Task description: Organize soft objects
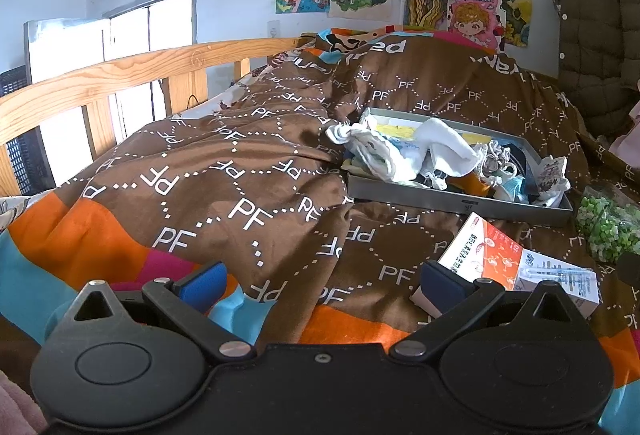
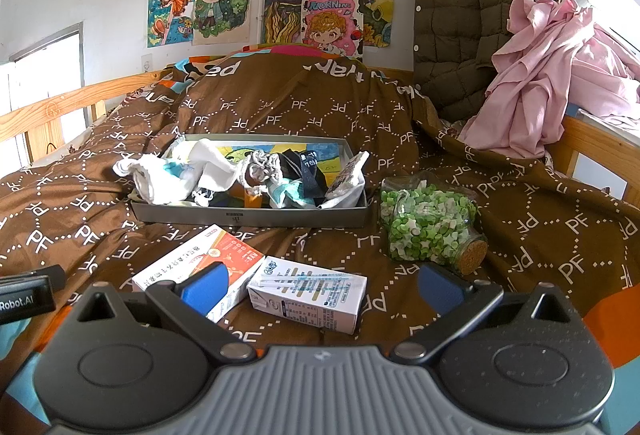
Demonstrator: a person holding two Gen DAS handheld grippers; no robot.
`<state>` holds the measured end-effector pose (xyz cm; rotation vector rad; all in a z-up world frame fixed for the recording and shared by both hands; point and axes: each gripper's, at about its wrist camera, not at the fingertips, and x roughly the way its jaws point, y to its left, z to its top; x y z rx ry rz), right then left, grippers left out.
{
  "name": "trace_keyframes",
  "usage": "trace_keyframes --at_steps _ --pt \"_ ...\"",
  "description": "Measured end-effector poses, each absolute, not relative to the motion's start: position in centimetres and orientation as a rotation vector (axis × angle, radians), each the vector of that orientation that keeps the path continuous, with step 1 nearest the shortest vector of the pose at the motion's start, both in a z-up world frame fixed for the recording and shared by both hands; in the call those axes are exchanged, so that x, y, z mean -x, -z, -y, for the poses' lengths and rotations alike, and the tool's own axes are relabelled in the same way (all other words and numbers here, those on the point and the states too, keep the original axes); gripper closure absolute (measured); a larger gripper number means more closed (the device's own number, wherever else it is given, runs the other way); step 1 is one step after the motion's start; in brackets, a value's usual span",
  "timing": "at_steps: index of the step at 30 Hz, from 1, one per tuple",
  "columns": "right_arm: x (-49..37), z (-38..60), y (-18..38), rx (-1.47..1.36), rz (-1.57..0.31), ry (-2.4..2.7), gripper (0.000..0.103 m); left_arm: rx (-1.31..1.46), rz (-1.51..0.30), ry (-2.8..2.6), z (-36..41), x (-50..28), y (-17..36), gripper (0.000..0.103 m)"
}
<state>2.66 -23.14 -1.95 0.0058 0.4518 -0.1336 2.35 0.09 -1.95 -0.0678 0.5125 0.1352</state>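
A grey shallow box (image 2: 248,216) lies on the brown quilt and holds a jumble of socks (image 2: 208,171), white, black and patterned. It also shows in the left wrist view (image 1: 456,201), with white socks (image 1: 420,151) spilling over its left rim. My left gripper (image 1: 320,281) is open and empty, low over the quilt, well short of the box. My right gripper (image 2: 320,287) is open and empty, above a small white carton (image 2: 308,295), in front of the box.
A red and white box (image 2: 200,263) and the carton lie in front of the sock box. A glass jar of green bits (image 2: 428,223) lies on its side at the right. A brown quilted jacket (image 2: 472,19) and pink cloth (image 2: 548,75) pile up at the back right. A wooden rail (image 1: 120,71) runs along the left.
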Motion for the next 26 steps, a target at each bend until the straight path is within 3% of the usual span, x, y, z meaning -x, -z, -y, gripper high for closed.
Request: trace_keyframes --at_steps 26 --pt "-2.67 23.15 1.92 -0.006 -0.453 0.134 0.000 0.071 -0.520 -0.116 0.19 -2.73 1.82 0.001"
